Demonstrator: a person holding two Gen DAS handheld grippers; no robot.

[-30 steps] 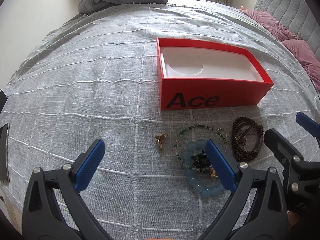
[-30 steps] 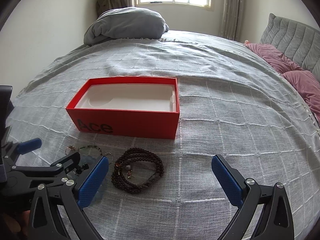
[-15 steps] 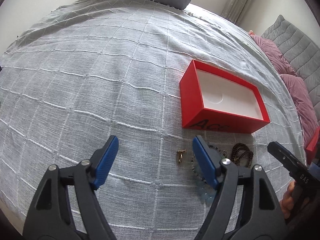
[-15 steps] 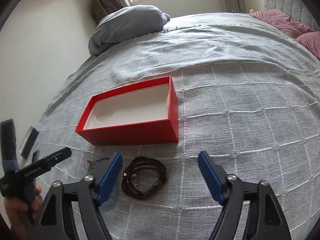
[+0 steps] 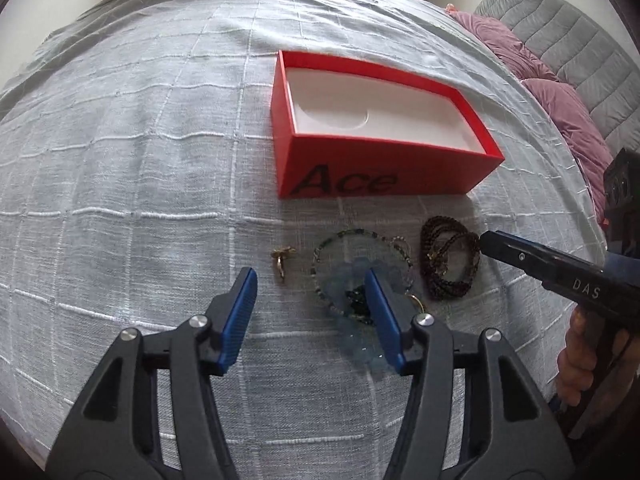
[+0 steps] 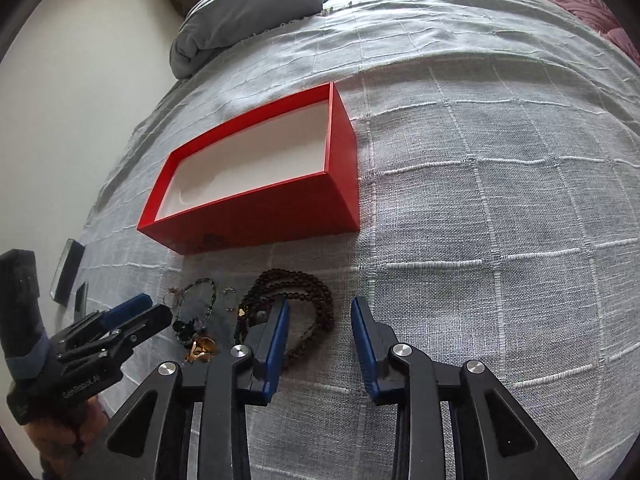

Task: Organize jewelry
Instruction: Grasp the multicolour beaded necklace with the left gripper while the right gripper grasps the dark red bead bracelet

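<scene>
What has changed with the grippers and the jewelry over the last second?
Both grippers' jaws narrowed and are closing, with nothing gripped. The left gripper hangs over the gold ring; the right gripper has swung down over the brown bead necklace. The red box, empty, and all the jewelry lie unmoved on the bedspread.

Beaded jewelry [image 5: 362,268] — before open red box [image 5: 384,168]

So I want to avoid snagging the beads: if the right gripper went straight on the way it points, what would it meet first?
Probably bare bedspread. The right gripper has nothing between its closing jaws; the dark bead bracelet lies just beside its left finger, so that finger might brush it, though depth is unclear.
</scene>
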